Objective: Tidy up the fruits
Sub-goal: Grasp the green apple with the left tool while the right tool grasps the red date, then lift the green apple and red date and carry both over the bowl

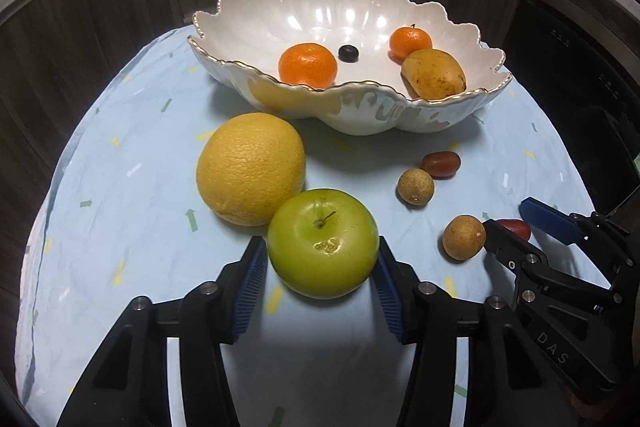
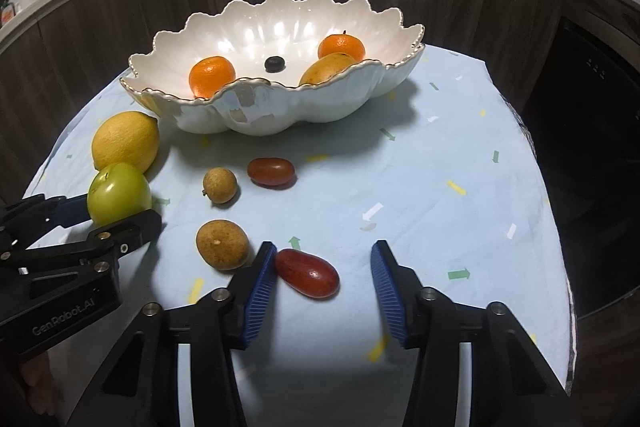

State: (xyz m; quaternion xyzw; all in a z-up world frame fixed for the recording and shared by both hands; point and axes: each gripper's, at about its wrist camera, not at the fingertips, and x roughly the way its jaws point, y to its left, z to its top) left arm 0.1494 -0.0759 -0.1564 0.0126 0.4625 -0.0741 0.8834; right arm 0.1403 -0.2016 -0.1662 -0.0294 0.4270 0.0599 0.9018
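A green apple (image 1: 320,239) sits on the blue cloth between the pads of my left gripper (image 1: 322,251), and both pads press its sides. My right gripper (image 2: 323,255) stands open around a red oblong fruit (image 2: 307,273). Its left pad touches the fruit, while the right pad is well clear. A large yellow citrus (image 1: 250,167) rests against the apple's far left side. The white scalloped bowl (image 1: 224,15) behind holds two mandarins, a dark berry and a yellow-brown fruit.
Two brown longans (image 2: 220,185) (image 2: 222,245) and a second red oblong fruit (image 2: 271,171) lie on the cloth between the grippers and the bowl. The round table's edge (image 2: 560,267) drops off at the right. Dark cabinets and a cluttered counter stand behind.
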